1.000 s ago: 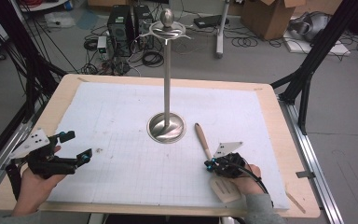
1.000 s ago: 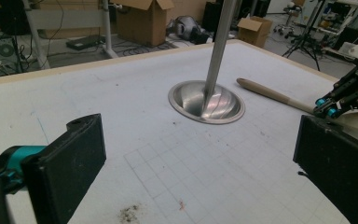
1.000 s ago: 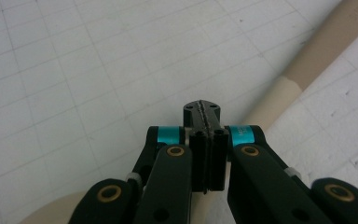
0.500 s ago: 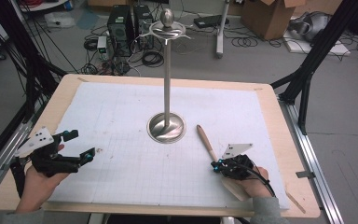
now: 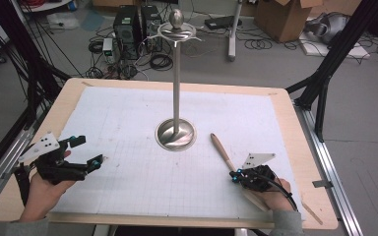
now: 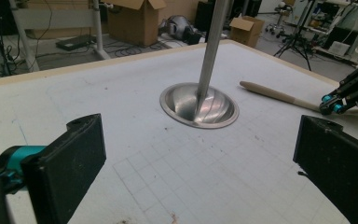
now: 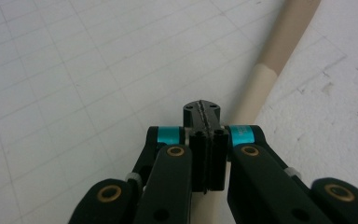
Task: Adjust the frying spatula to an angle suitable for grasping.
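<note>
A tall metal stand [image 5: 176, 83] rises from a round base [image 5: 170, 138] at the middle of the white gridded mat [image 5: 128, 118]. A wooden stick [image 5: 221, 149] lies to the right of the base, slanting toward the near right. My right gripper [image 5: 234, 176] hovers over the stick's near part, its jaws pressed together with nothing between them; in the right gripper view the gripper [image 7: 201, 112] has the stick [image 7: 284, 37] passing beside and under its tip. My left gripper [image 5: 89, 150] sits at the near left, open and empty, and in its own view [image 6: 200, 172] it faces the base [image 6: 214, 114].
The mat covers a wooden table [image 5: 295, 147] with bare wood at its edges. Black frame struts [image 5: 325, 73] stand at the right and left sides. Beyond the far edge are computer cases [image 5: 128, 24], cables and cardboard boxes [image 5: 285, 17] on the floor.
My right gripper has slid to the right and a little toward the near edge, along the stick, still shut. The left gripper has stayed where it was.
</note>
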`<state>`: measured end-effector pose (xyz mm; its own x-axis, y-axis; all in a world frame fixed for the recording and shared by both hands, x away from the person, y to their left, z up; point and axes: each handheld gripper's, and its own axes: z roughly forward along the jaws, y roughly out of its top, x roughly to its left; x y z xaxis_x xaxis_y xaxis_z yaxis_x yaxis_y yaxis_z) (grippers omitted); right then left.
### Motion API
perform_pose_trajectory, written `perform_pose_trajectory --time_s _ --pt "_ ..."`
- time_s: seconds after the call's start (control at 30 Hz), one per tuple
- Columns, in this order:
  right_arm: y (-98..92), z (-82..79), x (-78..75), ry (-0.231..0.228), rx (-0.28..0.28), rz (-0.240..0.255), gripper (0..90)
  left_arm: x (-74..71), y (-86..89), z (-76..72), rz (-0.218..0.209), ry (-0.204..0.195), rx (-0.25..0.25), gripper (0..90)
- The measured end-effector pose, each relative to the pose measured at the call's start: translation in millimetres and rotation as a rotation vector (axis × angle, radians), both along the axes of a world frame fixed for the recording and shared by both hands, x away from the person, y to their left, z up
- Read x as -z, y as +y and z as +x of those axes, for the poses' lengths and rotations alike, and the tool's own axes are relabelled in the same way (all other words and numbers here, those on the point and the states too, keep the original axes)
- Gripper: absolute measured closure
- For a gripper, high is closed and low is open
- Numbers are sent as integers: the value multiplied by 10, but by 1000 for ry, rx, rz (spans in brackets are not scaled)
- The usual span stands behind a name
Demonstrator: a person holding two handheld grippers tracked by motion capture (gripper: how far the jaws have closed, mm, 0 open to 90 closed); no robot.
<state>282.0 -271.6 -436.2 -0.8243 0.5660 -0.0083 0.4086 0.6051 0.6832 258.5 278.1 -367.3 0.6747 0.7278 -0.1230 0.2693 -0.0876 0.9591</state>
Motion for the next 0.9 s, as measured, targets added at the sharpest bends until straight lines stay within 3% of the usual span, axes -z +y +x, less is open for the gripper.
perform_pose_trajectory --time_s 0.4,0.57,0.63,0.67,0.7,0.9 --pt "-32 -11 -22 -7 10 -30 900 8 -40 28 4 3 9 28" --pt "-47 42 -126 -61 81 46 900 7 -15 -4 6 4 -1 28" --pt "-18 71 -167 -81 127 54 900 7 6 -25 8 2 -7 28" --pt "-18 71 -167 -81 127 54 900 7 6 -25 8 2 -7 28" --pt "33 124 -172 -90 174 45 900 7 26 -50 10 2 -12 27" --pt "120 287 -103 -51 271 -3 900 16 84 -124 12 4 -32 28"
